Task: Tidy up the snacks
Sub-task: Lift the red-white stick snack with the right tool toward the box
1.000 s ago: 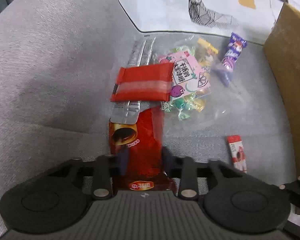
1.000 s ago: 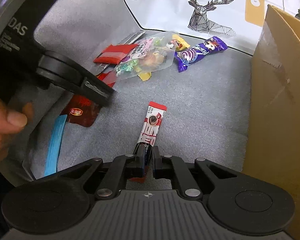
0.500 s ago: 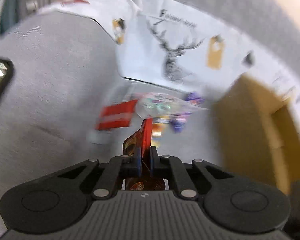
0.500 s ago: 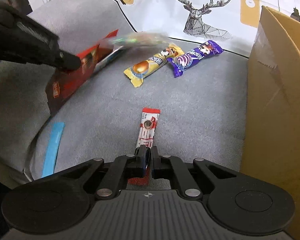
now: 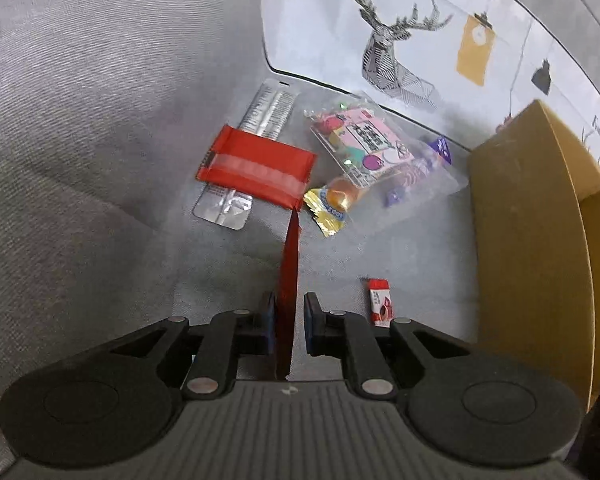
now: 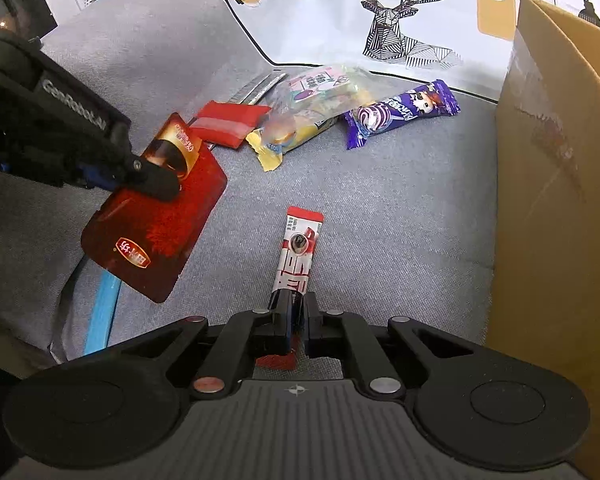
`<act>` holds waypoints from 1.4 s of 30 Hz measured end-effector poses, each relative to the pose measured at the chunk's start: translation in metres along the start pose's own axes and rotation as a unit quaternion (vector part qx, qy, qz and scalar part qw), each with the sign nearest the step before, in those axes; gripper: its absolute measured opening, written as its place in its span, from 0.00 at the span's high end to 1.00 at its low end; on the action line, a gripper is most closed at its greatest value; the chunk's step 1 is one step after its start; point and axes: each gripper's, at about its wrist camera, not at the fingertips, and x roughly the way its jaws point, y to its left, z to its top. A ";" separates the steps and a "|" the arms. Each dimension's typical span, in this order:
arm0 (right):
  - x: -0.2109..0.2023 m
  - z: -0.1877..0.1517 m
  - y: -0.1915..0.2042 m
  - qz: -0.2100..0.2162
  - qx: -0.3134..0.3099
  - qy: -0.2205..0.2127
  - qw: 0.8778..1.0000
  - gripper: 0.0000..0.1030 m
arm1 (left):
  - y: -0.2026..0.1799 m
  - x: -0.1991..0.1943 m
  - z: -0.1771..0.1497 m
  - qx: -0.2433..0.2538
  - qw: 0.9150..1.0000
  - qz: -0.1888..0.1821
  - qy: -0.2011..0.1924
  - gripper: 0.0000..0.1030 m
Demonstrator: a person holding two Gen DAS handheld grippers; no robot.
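A flat dark-red snack packet (image 5: 289, 264) stands edge-on between the pads of my left gripper (image 5: 290, 308). The right wrist view shows that packet (image 6: 156, 232) held clear above the grey sofa seat, pinched by my left gripper (image 6: 156, 180). The jaws are opening a little, with the packet still between them. My right gripper (image 6: 294, 304) is shut on the near end of a small red-and-white stick sachet (image 6: 298, 252), which lies flat on the seat. The same sachet (image 5: 379, 300) shows in the left wrist view.
An open cardboard box (image 6: 556, 200) stands at the right. Further back lie a red pouch (image 5: 256, 166), a silver strip (image 5: 268, 112), a clear candy bag (image 5: 372, 148), a yellow packet (image 6: 284, 138) and a purple bar (image 6: 400, 114). A blue strip (image 6: 102, 316) lies near left.
My left gripper closed on the dark-red packet, lifted it off the seat and rolled it edge-on. The candy bag shifted over the yellow packet. The right gripper stayed on the sachet.
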 end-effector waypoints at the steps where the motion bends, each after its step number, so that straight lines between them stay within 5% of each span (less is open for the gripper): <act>1: 0.000 0.000 0.000 0.001 0.000 0.000 1.000 0.94 | -0.003 0.001 0.000 0.005 1.000 0.002 0.001 0.86; 5: 0.002 0.002 0.002 0.001 0.000 0.000 1.000 0.92 | -0.010 0.005 -0.004 0.021 1.000 0.015 0.005 0.86; 11: 0.003 0.008 0.010 -0.013 -0.002 -0.010 1.000 0.54 | -0.022 0.012 -0.004 0.040 0.999 0.030 0.006 0.86; 15: 0.005 0.010 0.011 -0.026 -0.006 -0.015 1.000 0.52 | -0.026 0.012 -0.005 0.049 0.998 0.037 0.006 0.86; 19: 0.008 0.010 0.009 -0.035 -0.009 -0.017 0.999 0.60 | -0.023 0.014 -0.004 0.050 0.998 0.041 0.009 0.86; 24: 0.007 0.010 0.009 -0.030 -0.018 -0.022 0.999 0.96 | -0.023 0.014 -0.004 0.049 0.998 0.042 0.009 0.86; 32: -0.013 0.016 -0.002 -0.016 0.016 -0.073 0.997 1.00 | -0.026 0.011 -0.002 0.053 0.998 0.046 -0.004 0.91; 42: -0.006 0.014 -0.010 0.022 0.061 -0.052 0.997 0.96 | -0.020 0.008 0.000 0.042 0.998 0.046 -0.010 0.91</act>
